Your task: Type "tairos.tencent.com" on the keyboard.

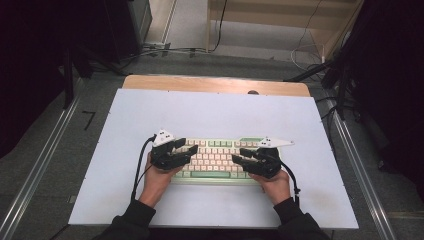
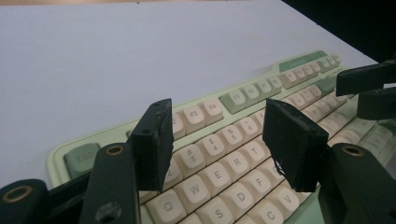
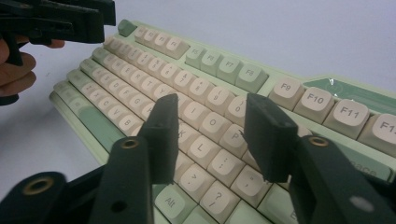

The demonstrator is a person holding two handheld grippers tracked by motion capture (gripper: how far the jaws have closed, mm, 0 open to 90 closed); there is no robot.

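Observation:
A pale green keyboard [image 1: 215, 157] with cream and green keys lies on the white table top [image 1: 210, 112], near the front. My left gripper [image 1: 187, 149] hovers over the keyboard's left end, jaws open and empty. Along its jaws I see the keyboard [image 2: 243, 154] with the number and letter rows between the left gripper [image 2: 219, 140] fingertips. My right gripper [image 1: 239, 155] hangs over the keyboard's right end, open and holding nothing. In the right gripper view the keyboard [image 3: 205, 98] lies below the right gripper [image 3: 215, 133], around the O, P and L keys.
The white sheet covers a wooden table [image 1: 215, 84] whose far edge shows beyond it. Cables [image 1: 165, 50] run over the grey floor behind the table. Metal rails [image 1: 40, 170] flank both sides. Dark equipment [image 1: 385, 60] stands at the right.

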